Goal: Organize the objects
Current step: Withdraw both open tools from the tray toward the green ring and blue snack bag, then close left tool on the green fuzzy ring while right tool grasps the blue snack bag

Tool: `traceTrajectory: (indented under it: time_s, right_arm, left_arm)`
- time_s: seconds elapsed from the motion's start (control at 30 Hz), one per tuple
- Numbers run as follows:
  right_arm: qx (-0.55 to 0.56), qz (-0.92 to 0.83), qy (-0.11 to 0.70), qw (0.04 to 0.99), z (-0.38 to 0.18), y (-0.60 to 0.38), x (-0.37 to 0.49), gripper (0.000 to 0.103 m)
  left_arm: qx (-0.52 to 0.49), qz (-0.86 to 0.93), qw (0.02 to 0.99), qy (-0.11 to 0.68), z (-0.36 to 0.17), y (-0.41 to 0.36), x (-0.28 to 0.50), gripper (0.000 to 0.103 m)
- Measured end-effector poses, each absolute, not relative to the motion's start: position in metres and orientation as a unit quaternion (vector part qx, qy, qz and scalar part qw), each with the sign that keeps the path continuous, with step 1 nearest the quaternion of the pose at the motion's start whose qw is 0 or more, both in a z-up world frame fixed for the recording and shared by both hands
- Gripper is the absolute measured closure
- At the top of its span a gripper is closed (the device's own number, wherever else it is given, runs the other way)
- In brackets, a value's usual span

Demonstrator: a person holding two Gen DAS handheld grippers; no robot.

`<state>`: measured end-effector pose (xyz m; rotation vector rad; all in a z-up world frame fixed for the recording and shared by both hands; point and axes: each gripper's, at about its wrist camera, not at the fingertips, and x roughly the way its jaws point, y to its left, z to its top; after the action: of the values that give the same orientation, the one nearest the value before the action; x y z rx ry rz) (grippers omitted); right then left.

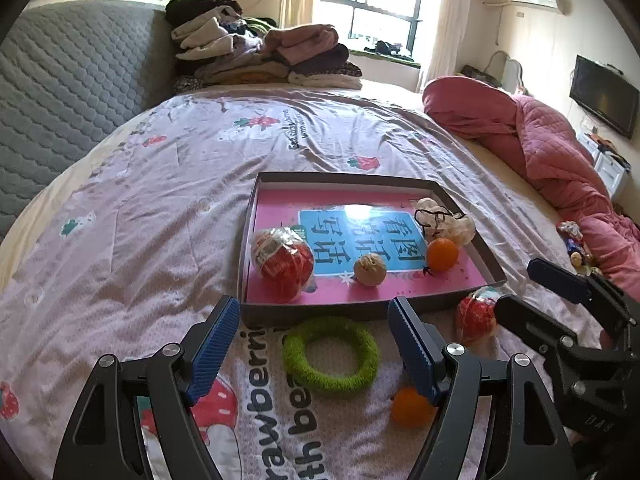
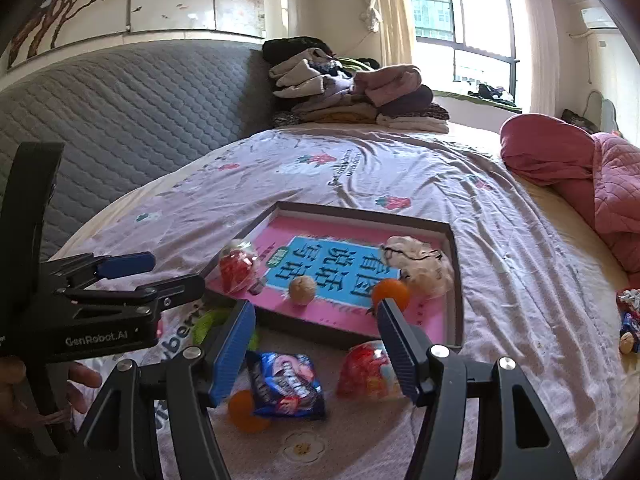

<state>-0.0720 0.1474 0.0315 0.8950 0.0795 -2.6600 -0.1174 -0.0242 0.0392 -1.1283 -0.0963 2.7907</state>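
Hovering over a bed [image 1: 120, 240] with both grippers, nothing held in either.

Left gripper [image 1: 314, 332]: jaws wide apart, empty. The green fuzzy ring [image 1: 330, 354] lies on the strawberry-print sheet between and below the blue pads, not touched. An orange [image 1: 412, 406] sits just beside the right-hand pad, partly hidden by it.

Right gripper [image 2: 316, 344]: jaws wide apart, empty. Below them on the sheet: a blue snack packet [image 2: 284, 386], the same orange [image 2: 244, 410] tucked under the packet's left edge, and a red wrapped snack bag [image 2: 366, 372] near the right-hand pad. No pad contact with any of them.

Shallow dark-rimmed box tray [image 1: 250, 216] with a pink and blue printed floor lies on the sheet just beyond both grippers. Inside it:
- a red ball-shaped item in clear wrap [image 1: 282, 266], near-left corner
- a walnut [image 1: 370, 270], near the front middle
- a second orange [image 1: 442, 254], to the right of the walnut
- a crumpled pale bundle with a black cord [image 1: 444, 218], at the right wall behind that orange

Loose items are all just outside the tray's near wall. A few more small wrapped things [image 2: 628, 320] lie well apart on the right side of the bed, too small to identify.

A hand [image 2: 80, 384] grips the left gripper's handle in the right wrist view. Folded clothes pile [image 1: 256, 52] by the grey headboard; pink quilt [image 1: 540, 144] bunched on the right.
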Motion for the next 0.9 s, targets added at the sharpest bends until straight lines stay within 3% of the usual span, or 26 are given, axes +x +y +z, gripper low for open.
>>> traceTrajectory:
  time_s: [0.9]
  right_arm:
    - [0.317, -0.933, 0.052, 0.161, 0.019, 0.137, -0.049, 0.040]
  left_arm:
    - [-0.384, 0.921, 0.068, -0.010, 0.025, -0.025, -0.080, 0.025]
